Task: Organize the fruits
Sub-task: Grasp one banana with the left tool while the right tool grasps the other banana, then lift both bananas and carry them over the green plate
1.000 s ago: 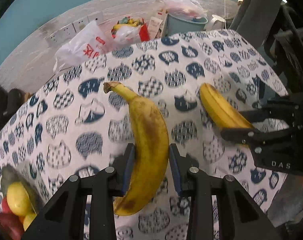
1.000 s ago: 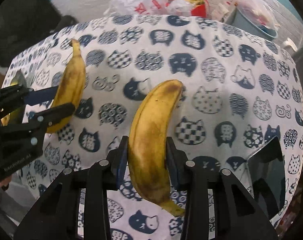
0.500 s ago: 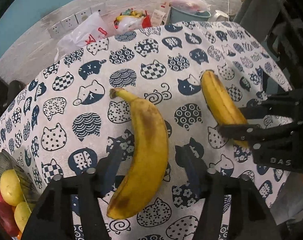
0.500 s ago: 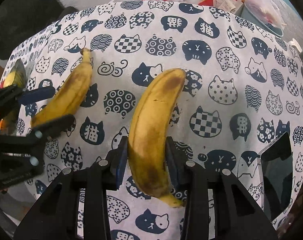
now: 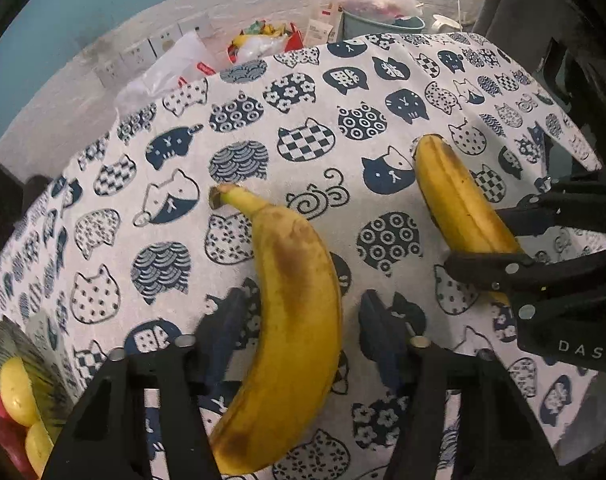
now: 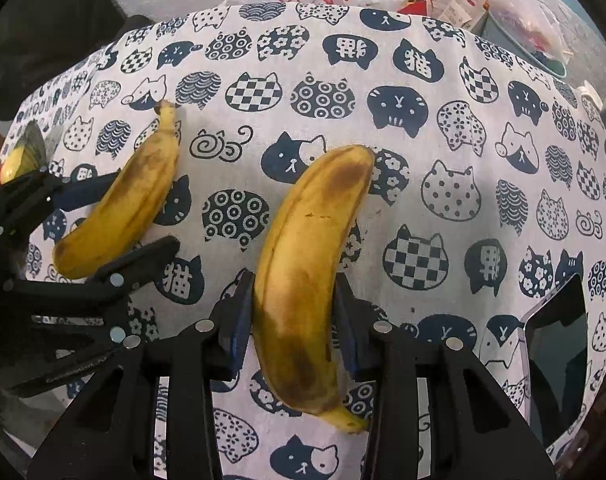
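Left tongs (image 5: pixel 299 320) closing, spread clear of their banana (image 5: pixel 291 320); right tongs (image 6: pixel 293 308) opening, pinching another banana (image 6: pixel 303 272), its stem partly hidden; fruit bowl (image 5: pixel 19 364) cut off

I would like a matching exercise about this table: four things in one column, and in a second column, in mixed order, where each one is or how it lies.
Column A
1. banana on the left
2. banana on the right
3. yellow fruits
4. plastic bags

Column B
a. beyond the far edge of the cat-print cloth
b. at the cloth's left edge
c. stalk pointing to the far edge
d. stalk pointing to the near edge

Pairs: 1-c, 2-d, 3-b, 4-a
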A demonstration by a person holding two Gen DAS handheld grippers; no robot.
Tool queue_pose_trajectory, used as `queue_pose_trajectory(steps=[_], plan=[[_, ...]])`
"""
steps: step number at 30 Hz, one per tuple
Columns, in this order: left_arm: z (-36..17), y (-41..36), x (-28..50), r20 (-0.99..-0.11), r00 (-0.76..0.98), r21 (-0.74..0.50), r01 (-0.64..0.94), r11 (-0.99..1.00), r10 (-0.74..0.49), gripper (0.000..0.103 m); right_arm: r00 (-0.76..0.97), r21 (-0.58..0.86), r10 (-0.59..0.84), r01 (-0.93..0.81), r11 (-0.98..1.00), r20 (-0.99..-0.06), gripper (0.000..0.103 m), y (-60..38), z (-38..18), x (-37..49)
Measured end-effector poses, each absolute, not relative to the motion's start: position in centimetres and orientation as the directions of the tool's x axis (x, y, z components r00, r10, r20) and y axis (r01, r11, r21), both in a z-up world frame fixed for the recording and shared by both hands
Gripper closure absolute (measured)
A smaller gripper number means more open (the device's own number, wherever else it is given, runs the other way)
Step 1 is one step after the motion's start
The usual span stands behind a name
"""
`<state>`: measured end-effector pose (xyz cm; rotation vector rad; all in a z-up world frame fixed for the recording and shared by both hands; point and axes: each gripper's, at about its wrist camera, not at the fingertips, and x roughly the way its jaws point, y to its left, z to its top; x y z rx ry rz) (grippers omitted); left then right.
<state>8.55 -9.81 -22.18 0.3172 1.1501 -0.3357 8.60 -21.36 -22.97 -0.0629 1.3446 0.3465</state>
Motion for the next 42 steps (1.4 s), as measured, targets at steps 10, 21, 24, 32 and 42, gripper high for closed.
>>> queue_pose_trajectory(steps=[10,21,24,32,42], plan=[[-21.5,-9.2,7.9,-0.919,0.375,0.039,0.394,0.918,-0.121,0.067,0.204,0.167,0.229,-0.279,0.946,-0.952,0.069,-21.0,-23.0,8.0],[-17.7,-7.9,6.1,-0.895,0.417,0.002,0.363,0.932,-0.161,0.067,0.264,0.230,0.313,-0.302,0.925,-0.912,0.069,-21.2,-19.2,7.0],[-16.6,-7.3,5.8,-0.888,0.431,-0.002,0.346,0.938,-0.161,0.068,0.284,0.238,0.330,-0.313,0.919,-0.900,0.069,-21.3,-17.9,6.7],[-14.0,-5.3,5.0,-0.874,0.462,-0.005,0.299,0.954,-0.149,0.068,0.321,0.254,0.370,-0.349,0.902,-0.872,0.069,-19.9,-14.8,6.3],[-11.8,-2.1,3.4,-0.859,0.494,-0.019,0.231,0.973,-0.134,0.068,0.333,0.278,0.423,-0.404,0.872,-0.842,0.069,-17.0,-12.3,5.9]])
